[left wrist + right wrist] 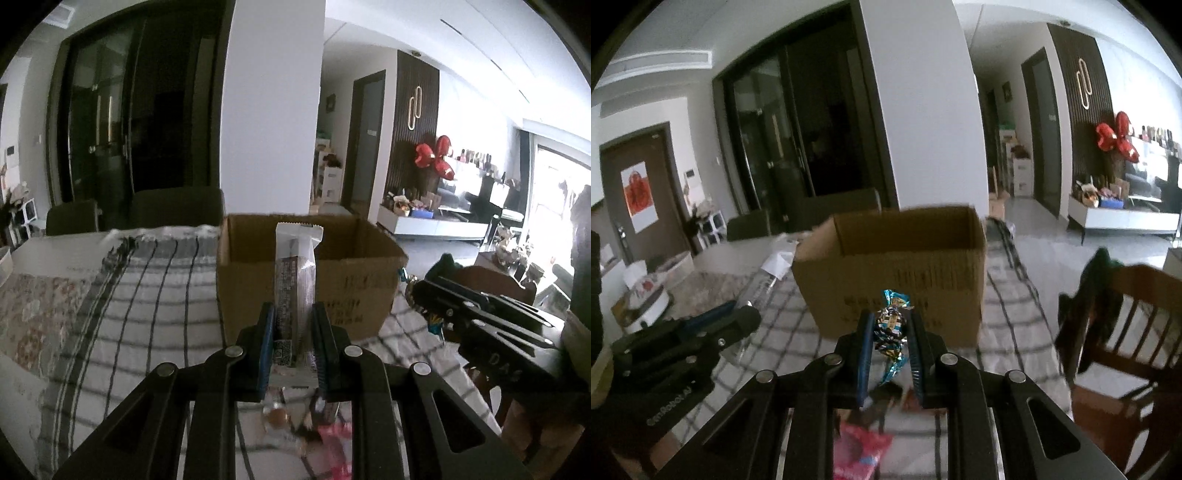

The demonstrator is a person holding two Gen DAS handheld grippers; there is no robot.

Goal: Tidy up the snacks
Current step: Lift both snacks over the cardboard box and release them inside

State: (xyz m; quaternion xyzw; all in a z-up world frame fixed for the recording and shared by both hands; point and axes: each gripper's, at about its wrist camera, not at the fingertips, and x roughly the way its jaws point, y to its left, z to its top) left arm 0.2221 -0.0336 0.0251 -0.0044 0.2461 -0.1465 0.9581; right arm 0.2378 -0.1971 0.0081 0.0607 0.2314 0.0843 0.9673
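My left gripper (293, 332) pinches a long wrapper (297, 280) and my right gripper (889, 332) a twisted candy (891, 326), both short of the cardboard box (886, 273); the tall wrapper could catch the box's near wall and slip.

checked cloth (155, 280) on table, wooden chair (1126, 332), red balloons (434, 155), dark glass doors (783, 136)

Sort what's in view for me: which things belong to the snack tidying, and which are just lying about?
Job:
- long grey snack bar, in left gripper
- blue-wrapped candy, in right gripper
- open cardboard box
- loose snacks on the checked cloth

Lying about:
- plastic bottle
- wooden chair
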